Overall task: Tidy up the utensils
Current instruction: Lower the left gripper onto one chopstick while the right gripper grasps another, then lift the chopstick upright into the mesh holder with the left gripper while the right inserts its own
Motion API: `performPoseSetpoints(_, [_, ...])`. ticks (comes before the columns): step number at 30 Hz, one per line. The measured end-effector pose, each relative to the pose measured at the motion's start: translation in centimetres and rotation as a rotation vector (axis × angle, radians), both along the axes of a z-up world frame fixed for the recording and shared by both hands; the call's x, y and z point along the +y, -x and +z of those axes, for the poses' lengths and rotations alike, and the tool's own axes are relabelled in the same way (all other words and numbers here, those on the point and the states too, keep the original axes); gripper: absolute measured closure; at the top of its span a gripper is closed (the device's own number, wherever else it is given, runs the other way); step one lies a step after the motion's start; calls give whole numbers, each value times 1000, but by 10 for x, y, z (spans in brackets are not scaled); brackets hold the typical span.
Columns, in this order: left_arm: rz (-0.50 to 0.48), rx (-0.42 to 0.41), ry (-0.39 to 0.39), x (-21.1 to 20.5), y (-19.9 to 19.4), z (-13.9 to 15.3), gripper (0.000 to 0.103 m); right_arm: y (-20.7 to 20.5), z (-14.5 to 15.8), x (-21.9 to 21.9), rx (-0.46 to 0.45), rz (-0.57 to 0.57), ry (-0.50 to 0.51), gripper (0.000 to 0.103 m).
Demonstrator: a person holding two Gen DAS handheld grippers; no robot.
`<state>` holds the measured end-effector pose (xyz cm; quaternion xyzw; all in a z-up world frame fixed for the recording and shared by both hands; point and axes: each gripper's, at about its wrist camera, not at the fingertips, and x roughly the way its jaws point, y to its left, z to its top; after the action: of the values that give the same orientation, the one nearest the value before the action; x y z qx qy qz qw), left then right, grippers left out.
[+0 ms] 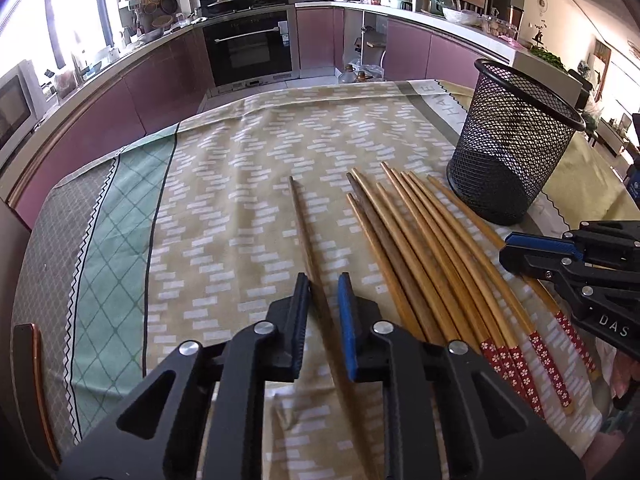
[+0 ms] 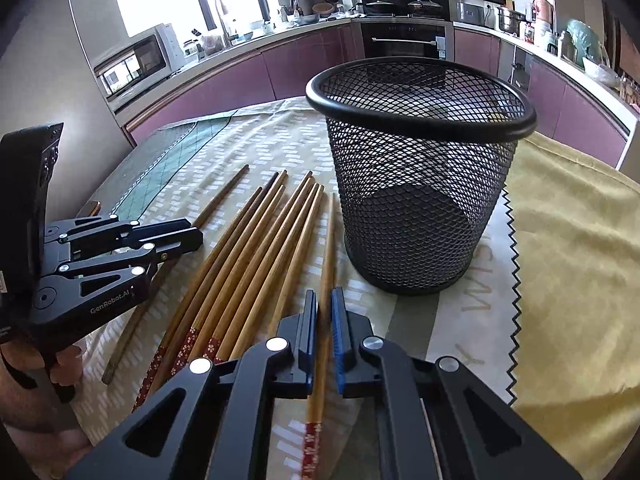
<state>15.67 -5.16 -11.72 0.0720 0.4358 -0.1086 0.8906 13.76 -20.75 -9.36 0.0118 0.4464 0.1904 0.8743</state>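
Observation:
Several wooden chopsticks (image 1: 424, 248) with red flowered ends lie side by side on the patterned tablecloth; they also show in the right wrist view (image 2: 256, 256). One dark chopstick (image 1: 304, 232) lies apart to their left. My left gripper (image 1: 323, 284) straddles it with the jaws slightly apart, and it shows in the right wrist view (image 2: 196, 234). My right gripper (image 2: 324, 300) has its jaws narrowly around the rightmost chopstick (image 2: 330, 240), and it shows in the left wrist view (image 1: 516, 250). An empty black mesh cup (image 2: 420, 168) stands upright just behind the chopsticks.
The tablecloth (image 1: 224, 184) covers the table; a yellow cloth (image 2: 576, 240) lies to the right of the cup. A chair back (image 1: 28, 380) stands at the table's left edge. Kitchen counters and an oven (image 1: 248, 48) run behind the table.

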Motion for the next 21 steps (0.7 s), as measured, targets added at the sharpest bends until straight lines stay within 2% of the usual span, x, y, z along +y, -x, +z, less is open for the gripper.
performPoseSetpoints(4, [14, -2, 26, -1, 2, 4, 95, 5, 6, -6, -9, 6, -38, 97])
performPoseSetpoints(8, [7, -30, 72, 3, 15, 20, 95, 14, 21, -13, -47, 31, -78, 97])
performPoseSetpoints(21, [-138, -185, 286, 17, 57, 128, 95, 35, 97, -52, -262, 43, -237, 97])
